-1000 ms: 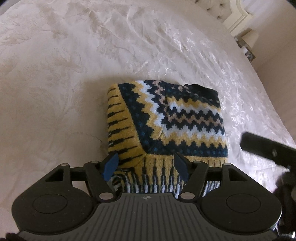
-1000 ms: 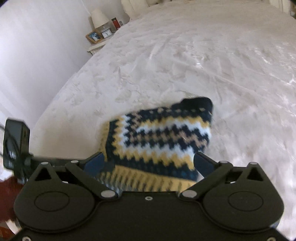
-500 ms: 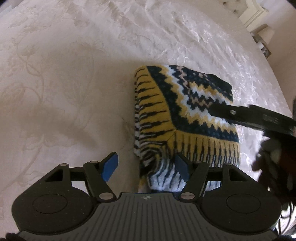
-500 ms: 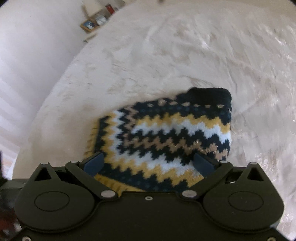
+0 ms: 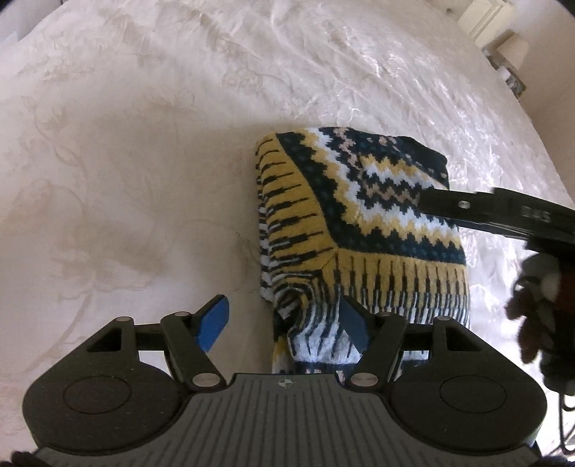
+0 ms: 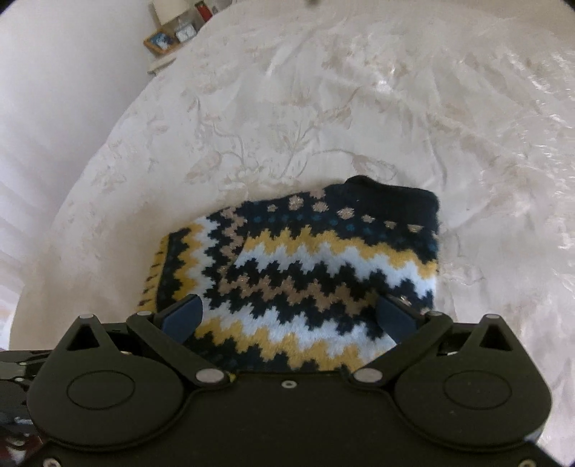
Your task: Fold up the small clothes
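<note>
A small knitted sweater (image 5: 359,222) with navy, yellow, white and tan zigzags lies folded into a compact block on the cream bedspread (image 5: 143,143). My left gripper (image 5: 284,323) is open and hovers at the sweater's near left corner, its right finger over the striped hem. In the right wrist view the sweater (image 6: 305,273) fills the space ahead, and my right gripper (image 6: 287,316) is open right above it, holding nothing. The right gripper's black body (image 5: 503,215) reaches over the sweater's right side in the left wrist view.
The embroidered bedspread (image 6: 359,107) spreads around the sweater on all sides. A nightstand with a lamp and picture frames (image 6: 172,28) stands past the bed's far corner. The bed's edge and a pale wall lie to the left in the right wrist view.
Both grippers have shifted: the left moved left, so the sweater now sits to its right. The right gripper came in low over the sweater. Both stay open.
</note>
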A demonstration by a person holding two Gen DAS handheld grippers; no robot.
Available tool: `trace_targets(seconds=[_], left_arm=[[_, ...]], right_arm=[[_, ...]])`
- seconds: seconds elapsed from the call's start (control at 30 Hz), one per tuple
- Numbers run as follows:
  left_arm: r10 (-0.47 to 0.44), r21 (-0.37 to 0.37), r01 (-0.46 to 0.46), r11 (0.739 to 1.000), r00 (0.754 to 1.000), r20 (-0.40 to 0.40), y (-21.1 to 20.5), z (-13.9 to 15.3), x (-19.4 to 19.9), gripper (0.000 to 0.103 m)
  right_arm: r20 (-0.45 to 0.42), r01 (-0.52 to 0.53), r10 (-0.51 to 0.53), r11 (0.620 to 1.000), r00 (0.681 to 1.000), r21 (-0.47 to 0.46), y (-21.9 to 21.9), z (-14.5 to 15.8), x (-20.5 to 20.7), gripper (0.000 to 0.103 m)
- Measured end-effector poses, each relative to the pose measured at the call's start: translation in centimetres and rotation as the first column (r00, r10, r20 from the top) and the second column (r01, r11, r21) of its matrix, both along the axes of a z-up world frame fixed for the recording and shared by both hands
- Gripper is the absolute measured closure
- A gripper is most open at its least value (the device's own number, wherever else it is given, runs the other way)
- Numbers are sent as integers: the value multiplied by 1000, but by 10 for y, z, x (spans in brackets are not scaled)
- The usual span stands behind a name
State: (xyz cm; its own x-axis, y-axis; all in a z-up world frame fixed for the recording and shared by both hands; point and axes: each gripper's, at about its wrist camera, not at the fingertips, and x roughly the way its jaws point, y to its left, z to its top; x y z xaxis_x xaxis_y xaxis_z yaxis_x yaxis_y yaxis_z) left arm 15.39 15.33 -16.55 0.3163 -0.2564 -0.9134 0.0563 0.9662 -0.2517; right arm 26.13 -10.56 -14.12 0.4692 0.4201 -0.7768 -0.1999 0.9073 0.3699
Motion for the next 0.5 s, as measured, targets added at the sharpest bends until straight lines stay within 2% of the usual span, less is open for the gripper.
trace_targets(seconds=[0.27,0.4,0.5], left_arm=[[-18,35,18,999,1000,6,-8,6,-10,35],[-27,28,26,999,999,22,-11,9,-17,22],[-20,-6,20,1000,999,30,-10,8,-21,20]], right_arm=[[-4,73,-72,997,997,29,-28,8,-36,0],[-20,105,-105,993,994,44,-39,5,-53,0],[-39,128,-126,990,991,55,-47,1,-63,0]])
